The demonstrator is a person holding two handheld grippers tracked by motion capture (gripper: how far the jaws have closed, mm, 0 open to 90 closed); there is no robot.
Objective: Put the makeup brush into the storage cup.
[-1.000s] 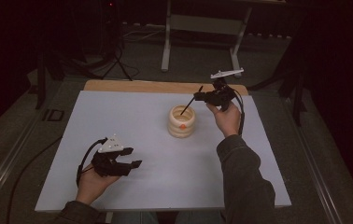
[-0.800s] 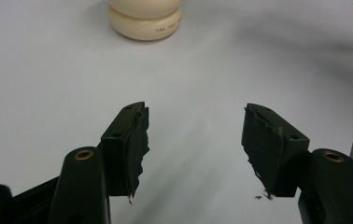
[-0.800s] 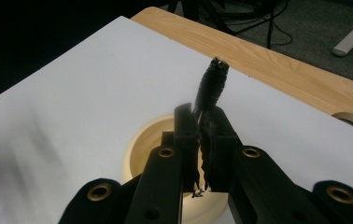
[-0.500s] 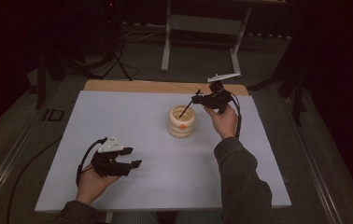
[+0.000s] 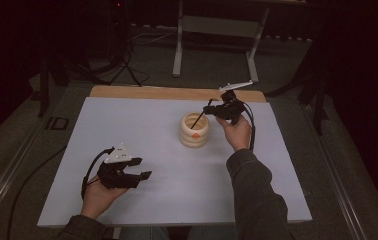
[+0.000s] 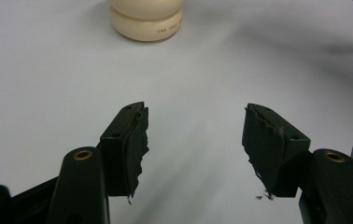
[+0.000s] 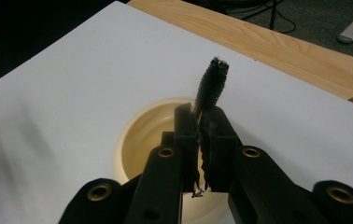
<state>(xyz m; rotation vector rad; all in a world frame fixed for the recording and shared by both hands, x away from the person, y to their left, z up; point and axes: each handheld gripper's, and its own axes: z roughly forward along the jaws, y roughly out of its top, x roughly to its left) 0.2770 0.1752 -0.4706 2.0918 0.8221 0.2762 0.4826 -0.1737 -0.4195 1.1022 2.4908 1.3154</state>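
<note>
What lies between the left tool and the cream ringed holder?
Nothing: in the left gripper view, bare white tabletop runs from the open left tool to the cream ringed holder.

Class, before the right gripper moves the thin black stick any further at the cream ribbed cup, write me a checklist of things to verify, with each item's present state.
1. Right gripper shut on the black stick: ok.
2. Stick's lower end inside the cream cup: ok, in the high view it slants down past the rim.
3. Cup upright on the white table: ok.
4. Left gripper open, holding nothing, well away from the cup: ok.
5. Stick's tip touching the cup's bottom: cannot tell.
</note>
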